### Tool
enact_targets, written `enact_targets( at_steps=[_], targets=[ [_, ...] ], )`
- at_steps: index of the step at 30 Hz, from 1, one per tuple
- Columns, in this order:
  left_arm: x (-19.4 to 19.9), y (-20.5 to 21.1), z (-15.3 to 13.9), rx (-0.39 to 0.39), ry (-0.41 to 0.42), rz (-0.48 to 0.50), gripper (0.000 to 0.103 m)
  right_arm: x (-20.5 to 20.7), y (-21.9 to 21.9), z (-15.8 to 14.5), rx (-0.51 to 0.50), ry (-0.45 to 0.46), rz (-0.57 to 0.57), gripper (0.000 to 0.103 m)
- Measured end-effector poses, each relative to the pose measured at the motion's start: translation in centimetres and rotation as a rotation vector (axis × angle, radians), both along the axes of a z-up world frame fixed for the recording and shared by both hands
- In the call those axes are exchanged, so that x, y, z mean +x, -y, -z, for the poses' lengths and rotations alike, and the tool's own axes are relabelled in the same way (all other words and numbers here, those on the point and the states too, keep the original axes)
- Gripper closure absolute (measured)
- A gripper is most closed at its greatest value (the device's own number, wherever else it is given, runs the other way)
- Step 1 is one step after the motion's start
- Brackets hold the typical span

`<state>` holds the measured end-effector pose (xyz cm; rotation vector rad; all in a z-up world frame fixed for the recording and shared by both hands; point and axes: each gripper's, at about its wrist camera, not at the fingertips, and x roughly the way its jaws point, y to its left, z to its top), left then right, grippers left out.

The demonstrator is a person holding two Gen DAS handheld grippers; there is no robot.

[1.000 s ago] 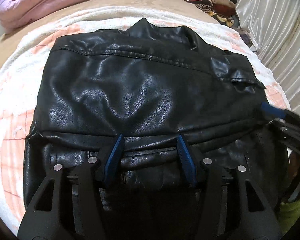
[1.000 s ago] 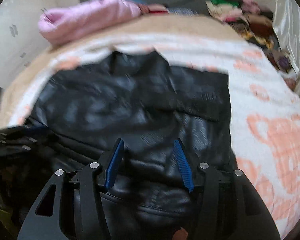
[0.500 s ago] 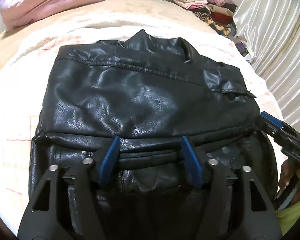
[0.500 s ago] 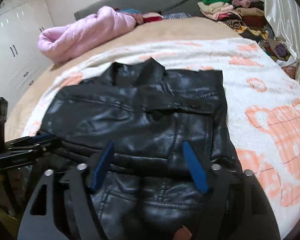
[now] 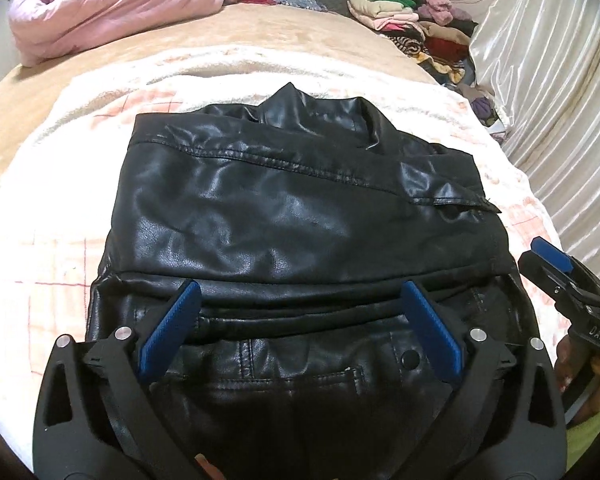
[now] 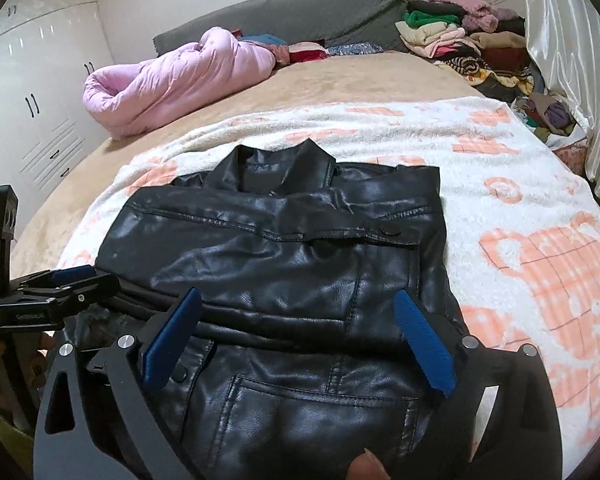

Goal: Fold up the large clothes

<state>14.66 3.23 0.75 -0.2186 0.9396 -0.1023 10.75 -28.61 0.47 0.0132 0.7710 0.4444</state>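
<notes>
A black leather jacket lies folded on the white and orange blanket, its collar at the far side. My left gripper hovers over the near folded edge, jaws opening wide, pads clear of the leather. My right gripper hangs above the jacket on its right part, jaws likewise opening and holding nothing. In the left wrist view the right gripper's blue pad shows at the right edge; in the right wrist view the left gripper pokes in at the left edge.
A rolled pink duvet lies at the far left of the bed. A pile of folded clothes sits at the far right corner by a shiny curtain. White cupboards stand left of the bed.
Both grippers' jaws spread apart and let go of the jacket's folded edge. Both hands rose and drew back a little, so more of the bed shows.
</notes>
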Motion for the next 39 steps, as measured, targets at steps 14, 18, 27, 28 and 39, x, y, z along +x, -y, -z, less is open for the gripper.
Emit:
enact_targets(
  at_steps=[14, 18, 27, 28, 39],
  targets=[
    [-1.9, 0.2, -2.5, 0.012, 0.039, 0.013, 0.010, -2.2, -0.4, -2.6, 0.009, 0.056, -0.010, 0.005],
    [-2.8, 0.2, -3.4, 0.014, 0.054, 0.017, 0.010, -3.1, -0.2, -3.5, 0.022, 0.076, -0.012, 0.005],
    [-4.8, 0.4, -5.0, 0.024, 0.088, 0.020, 0.010, -5.2, 0.0, -5.7, 0.034, 0.126, -0.017, 0.005],
    [-5.1, 0.4, -5.2, 0.026, 0.093, 0.021, 0.010, -5.3, 0.0, -5.8, 0.038, 0.129, -0.019, 0.005],
    [-8.0, 0.3, -6.7, 0.031, 0.127, 0.014, 0.010, -8.5, 0.6, -7.3, 0.047, 0.157, -0.036, 0.004]
  ],
)
